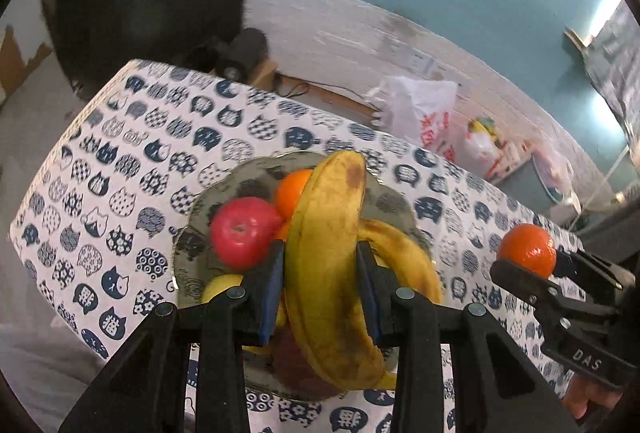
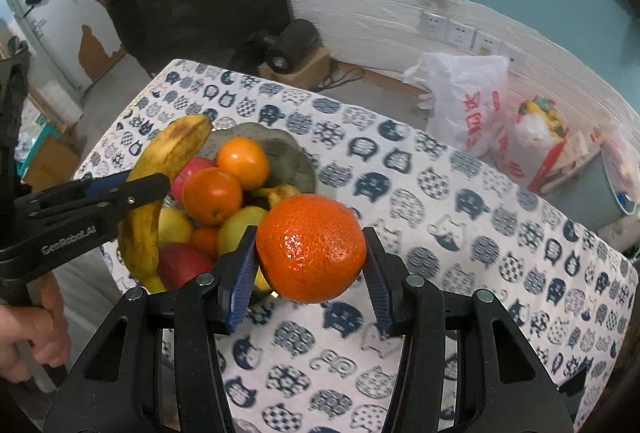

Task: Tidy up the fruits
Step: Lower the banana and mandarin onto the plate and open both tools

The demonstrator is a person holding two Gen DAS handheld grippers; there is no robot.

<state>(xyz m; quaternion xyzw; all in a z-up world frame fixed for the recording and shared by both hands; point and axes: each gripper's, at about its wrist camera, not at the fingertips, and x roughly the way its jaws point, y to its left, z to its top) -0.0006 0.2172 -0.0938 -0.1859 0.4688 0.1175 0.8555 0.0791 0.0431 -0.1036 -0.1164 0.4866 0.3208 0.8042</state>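
Both claws are loaded: my left claw is clamped across the middle of a spotted banana, its blue pads pressing the peel on either side, and my right claw pinches a mandarin between its pads, clear of the cloth. Beneath the banana sits the grey plate, near the left edge of the counter, which is draped in a white cloth printed with navy cat heads. On that plate I can make out a red apple, an orange, a second banana curling off to the right, and, from the right wrist view, a second orange and a yellow-green fruit I cannot identify further. My held mandarin hangs just beside the plate's right rim, over the cloth. Behind the counter's far edge, white plastic bags sit on the floor against the wall.
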